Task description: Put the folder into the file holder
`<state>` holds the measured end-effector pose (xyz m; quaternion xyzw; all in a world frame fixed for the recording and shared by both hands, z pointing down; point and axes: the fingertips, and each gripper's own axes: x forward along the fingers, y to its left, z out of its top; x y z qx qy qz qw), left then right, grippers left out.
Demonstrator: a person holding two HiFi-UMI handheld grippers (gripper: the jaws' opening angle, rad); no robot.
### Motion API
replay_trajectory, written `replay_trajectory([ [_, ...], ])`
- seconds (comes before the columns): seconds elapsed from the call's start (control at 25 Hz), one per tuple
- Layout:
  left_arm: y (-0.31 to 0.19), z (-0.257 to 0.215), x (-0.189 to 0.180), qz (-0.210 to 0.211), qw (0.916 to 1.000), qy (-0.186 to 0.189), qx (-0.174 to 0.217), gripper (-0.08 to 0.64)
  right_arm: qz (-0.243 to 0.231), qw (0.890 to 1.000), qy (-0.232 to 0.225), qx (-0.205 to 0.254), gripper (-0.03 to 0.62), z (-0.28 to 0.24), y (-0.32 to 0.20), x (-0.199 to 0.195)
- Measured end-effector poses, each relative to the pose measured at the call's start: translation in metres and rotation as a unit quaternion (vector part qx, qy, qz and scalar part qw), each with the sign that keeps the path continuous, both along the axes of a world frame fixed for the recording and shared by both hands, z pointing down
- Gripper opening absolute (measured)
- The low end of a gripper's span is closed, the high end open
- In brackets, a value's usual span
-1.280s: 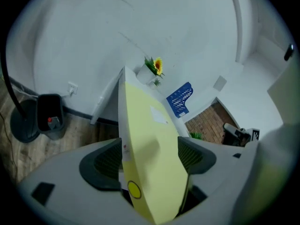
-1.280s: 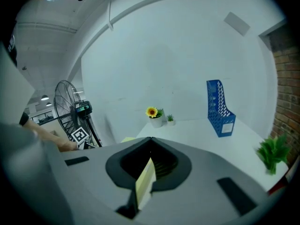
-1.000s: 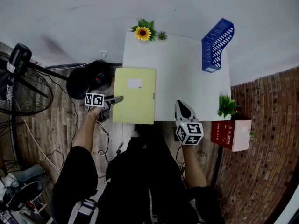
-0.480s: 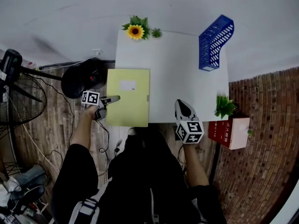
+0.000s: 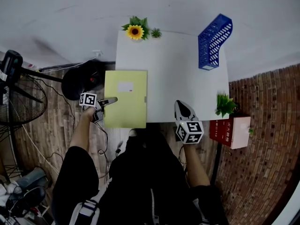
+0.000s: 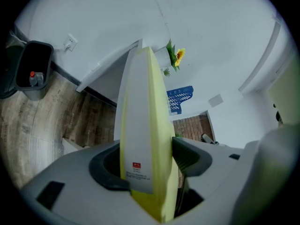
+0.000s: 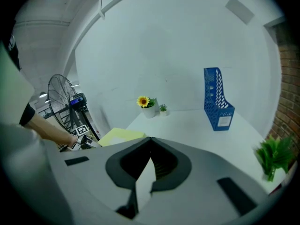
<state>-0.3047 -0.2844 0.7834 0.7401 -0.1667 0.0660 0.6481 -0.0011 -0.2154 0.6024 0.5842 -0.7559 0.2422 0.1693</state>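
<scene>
A yellow-green folder [image 5: 124,98] lies flat on the white table [image 5: 178,78], its left side and near end hanging over the edges. My left gripper [image 5: 110,101] reaches in from the left. Its jaws have just been closing and now press on both faces of the folder [image 6: 145,125]. My right gripper [image 5: 182,108] hovers at the table's near edge, shut and empty, its tips meeting [image 7: 151,138]. The blue mesh file holder [image 5: 213,43] stands upright at the far right corner and also shows in the right gripper view [image 7: 217,100].
A sunflower pot [image 5: 135,31] and a tiny plant [image 5: 156,32] sit at the table's far edge. A green plant [image 5: 225,105] and a red and white box [image 5: 232,131] are at the right by the brick wall. A fan [image 5: 18,93] stands on the left floor.
The folder has shifted slightly left, further over the table's left edge, with the left gripper at its side. The right gripper has hardly moved.
</scene>
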Motion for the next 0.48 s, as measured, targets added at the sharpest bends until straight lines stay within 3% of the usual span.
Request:
replay_trajectory([
  [0.12,0.015,-0.010,-0.005,0.000,0.9989,0.045,-0.012,0.295,0.001,1.000,-0.002,0.000,0.008,0.000,0.009,-0.004],
  [0.48,0.062,-0.043,-0.030,-0.007,0.9945,0.097,-0.037,0.216,0.003,1.000,-0.015,0.019,0.008,-0.011,0.032,-0.027],
])
